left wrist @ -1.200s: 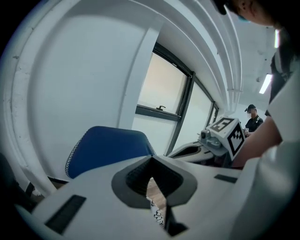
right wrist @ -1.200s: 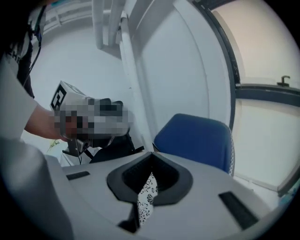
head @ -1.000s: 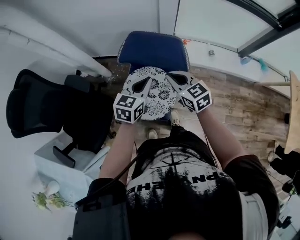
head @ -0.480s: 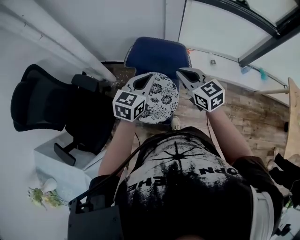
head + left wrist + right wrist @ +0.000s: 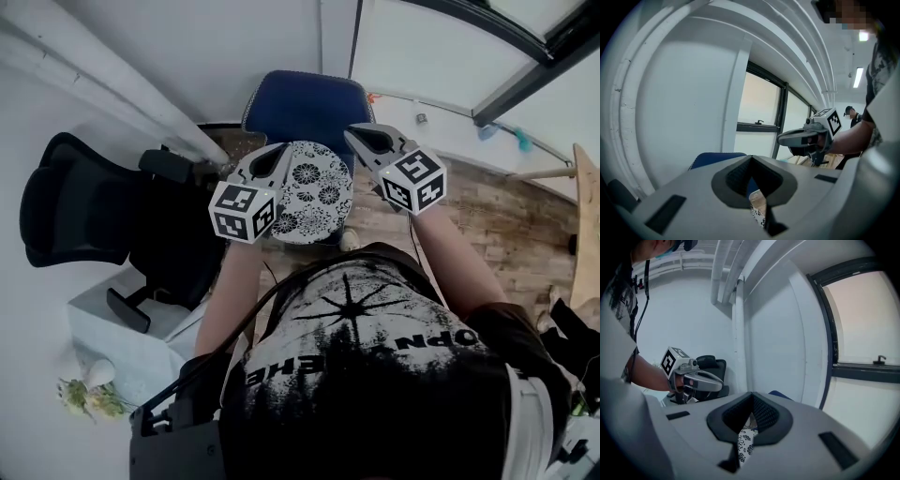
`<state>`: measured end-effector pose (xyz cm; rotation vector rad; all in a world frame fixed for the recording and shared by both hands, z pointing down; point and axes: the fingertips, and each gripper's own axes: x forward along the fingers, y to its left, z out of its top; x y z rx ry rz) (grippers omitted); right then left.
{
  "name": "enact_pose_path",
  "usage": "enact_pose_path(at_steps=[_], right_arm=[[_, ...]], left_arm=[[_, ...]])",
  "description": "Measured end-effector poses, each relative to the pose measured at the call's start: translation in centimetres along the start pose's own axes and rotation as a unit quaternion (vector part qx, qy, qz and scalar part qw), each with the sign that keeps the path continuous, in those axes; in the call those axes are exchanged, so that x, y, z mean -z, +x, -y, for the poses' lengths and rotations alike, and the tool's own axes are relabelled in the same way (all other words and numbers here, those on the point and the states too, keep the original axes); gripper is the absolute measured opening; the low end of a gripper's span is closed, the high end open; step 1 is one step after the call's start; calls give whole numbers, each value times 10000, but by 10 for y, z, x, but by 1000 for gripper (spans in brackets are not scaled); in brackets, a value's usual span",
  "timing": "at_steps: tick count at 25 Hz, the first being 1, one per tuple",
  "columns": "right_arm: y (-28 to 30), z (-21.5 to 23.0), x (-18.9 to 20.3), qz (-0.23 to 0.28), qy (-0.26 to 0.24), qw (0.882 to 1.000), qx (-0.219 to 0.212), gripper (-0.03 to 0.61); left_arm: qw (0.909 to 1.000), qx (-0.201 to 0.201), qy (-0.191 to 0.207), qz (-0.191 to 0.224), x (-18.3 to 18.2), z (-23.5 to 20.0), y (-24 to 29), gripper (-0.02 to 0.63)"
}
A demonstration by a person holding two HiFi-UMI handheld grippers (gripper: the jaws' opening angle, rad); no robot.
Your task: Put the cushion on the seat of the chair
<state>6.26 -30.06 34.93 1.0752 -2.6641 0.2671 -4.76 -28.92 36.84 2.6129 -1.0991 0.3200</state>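
Observation:
The cushion (image 5: 309, 195) is round and white with a black flower print. It hangs in the air in front of the blue chair (image 5: 302, 108), held by its two side edges. My left gripper (image 5: 280, 152) is shut on its left edge, and a strip of the print (image 5: 758, 213) shows between the jaws. My right gripper (image 5: 353, 135) is shut on the right edge, where the print (image 5: 745, 446) shows again. The blue chair's seat (image 5: 715, 158) lies just beyond and below the cushion. Each gripper sees the other across the cushion: the right gripper (image 5: 806, 138) and the left gripper (image 5: 701, 380).
A black office chair (image 5: 84, 211) stands to the left, close to the blue chair. White wall and pipes (image 5: 112, 89) run behind it. A window (image 5: 862, 333) is behind the blue chair. A grey box (image 5: 131, 328) and flowers (image 5: 89, 394) sit at lower left, on the wooden floor (image 5: 487, 225).
Both grippers have risen together with the cushion held between them; they now show larger and higher in the head view. The grips have not changed.

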Motion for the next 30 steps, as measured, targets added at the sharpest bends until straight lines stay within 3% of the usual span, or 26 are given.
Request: enact_pose_path(at_steps=[30], right_arm=[[-7, -2, 15, -123, 201, 9997, 80, 18]], left_arm=[[9998, 145, 14, -151, 11, 8, 4, 14]])
